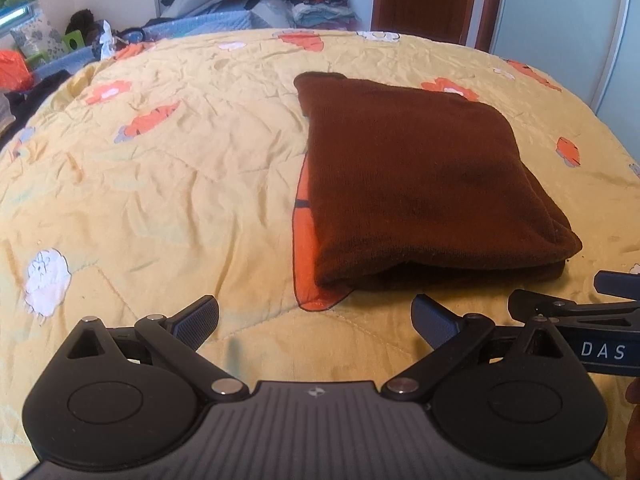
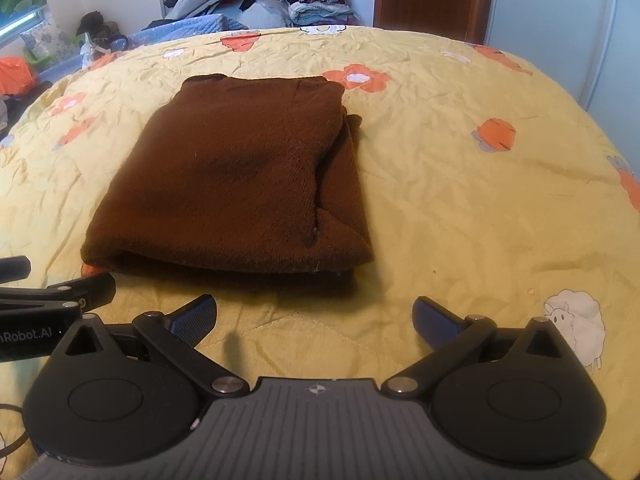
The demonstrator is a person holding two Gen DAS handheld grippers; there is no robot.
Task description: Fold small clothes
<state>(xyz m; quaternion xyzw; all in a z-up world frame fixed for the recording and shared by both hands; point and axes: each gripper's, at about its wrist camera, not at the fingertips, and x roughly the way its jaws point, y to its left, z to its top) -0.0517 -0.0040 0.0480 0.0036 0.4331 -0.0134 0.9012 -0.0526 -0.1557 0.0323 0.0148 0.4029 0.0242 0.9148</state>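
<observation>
Both grippers hang over the bed with fingers spread wide, holding nothing: the left gripper [image 1: 316,320] and the right gripper [image 2: 316,318] sit side by side, just short of the brown garment [image 2: 236,176]. It lies folded into a thick rectangle on the yellow flowered quilt [image 2: 460,184]. Beyond the bed, a pale blue basket [image 2: 192,26] shows; its contents cannot be told.

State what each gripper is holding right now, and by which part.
Nothing is held. The left gripper and the right gripper are both open and empty, short of the folded brown garment, which lies on the yellow bedspread.
</observation>
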